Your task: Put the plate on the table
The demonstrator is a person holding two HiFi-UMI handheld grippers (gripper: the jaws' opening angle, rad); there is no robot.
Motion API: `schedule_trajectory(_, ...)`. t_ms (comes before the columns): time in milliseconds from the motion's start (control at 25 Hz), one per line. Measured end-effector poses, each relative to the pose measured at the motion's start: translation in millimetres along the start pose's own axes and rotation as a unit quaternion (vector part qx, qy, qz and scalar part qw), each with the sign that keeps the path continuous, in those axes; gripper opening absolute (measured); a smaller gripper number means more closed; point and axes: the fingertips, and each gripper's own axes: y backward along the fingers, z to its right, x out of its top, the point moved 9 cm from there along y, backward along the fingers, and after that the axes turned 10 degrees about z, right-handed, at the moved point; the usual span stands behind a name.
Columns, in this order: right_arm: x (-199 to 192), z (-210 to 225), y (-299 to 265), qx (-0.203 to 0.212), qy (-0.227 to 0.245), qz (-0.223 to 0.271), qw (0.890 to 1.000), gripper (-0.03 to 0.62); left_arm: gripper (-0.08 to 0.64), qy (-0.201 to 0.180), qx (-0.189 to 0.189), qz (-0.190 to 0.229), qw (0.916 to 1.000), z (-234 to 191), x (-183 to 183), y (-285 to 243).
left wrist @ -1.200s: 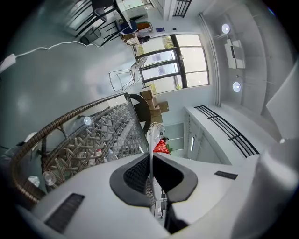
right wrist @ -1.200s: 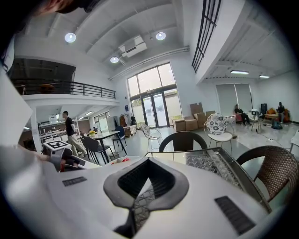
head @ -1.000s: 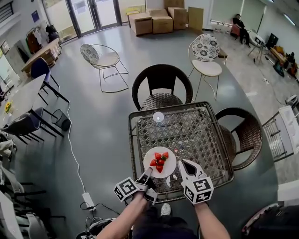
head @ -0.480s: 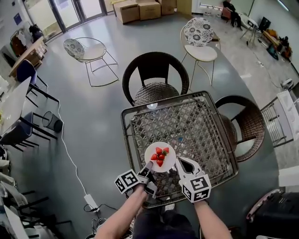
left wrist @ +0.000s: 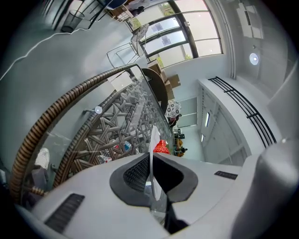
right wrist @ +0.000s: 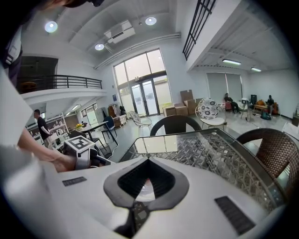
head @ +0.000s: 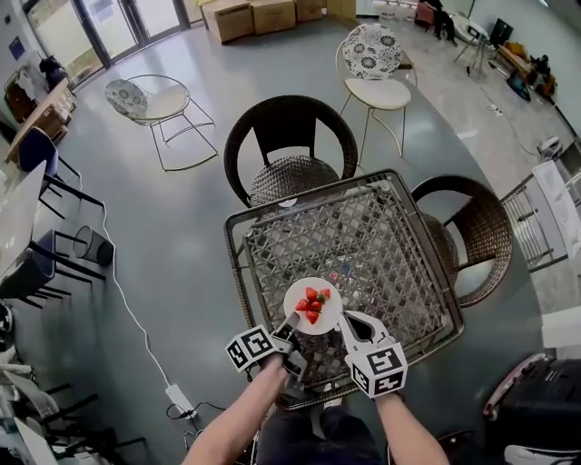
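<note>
A white plate [head: 312, 305] with several red strawberries [head: 311, 305] hovers over the near part of the wicker, glass-topped table [head: 363, 236]. My left gripper [head: 292, 325] is shut on the plate's near rim. In the left gripper view the plate [left wrist: 154, 140] stands edge-on between the jaws of the left gripper [left wrist: 150, 156], with a strawberry [left wrist: 161, 147] past it. My right gripper [head: 346, 320] sits just right of the plate, shut and empty. In the right gripper view its tips [right wrist: 145, 160] meet over the table's glass [right wrist: 210, 149], and the left gripper [right wrist: 80, 150] shows at the left.
A dark wicker chair [head: 290, 145] stands at the table's far side and another [head: 472, 236] at its right. Further back are a white patterned chair [head: 374, 64], a wire chair [head: 150, 100] and cardboard boxes [head: 254, 14]. A cable [head: 136, 318] runs over the floor at left.
The head view has shifted a little. The plate stays in the left gripper over the table's near part, and the right gripper stays beside it.
</note>
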Motion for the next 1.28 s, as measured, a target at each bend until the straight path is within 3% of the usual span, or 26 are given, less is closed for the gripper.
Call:
schedule_trajectory(920,-2,17,5,-0.022,-0.004,0.005,1.0,0.006,0.017,-0.028,0.046,-0.008,0.9985,-9,-7,-7)
schedule_trajectory(1280,-12,17,10,-0.022,-0.016,0.005,1.0,0.005,0.018,-0.106,0.079,-0.022,0.9909,-2,-6,-12)
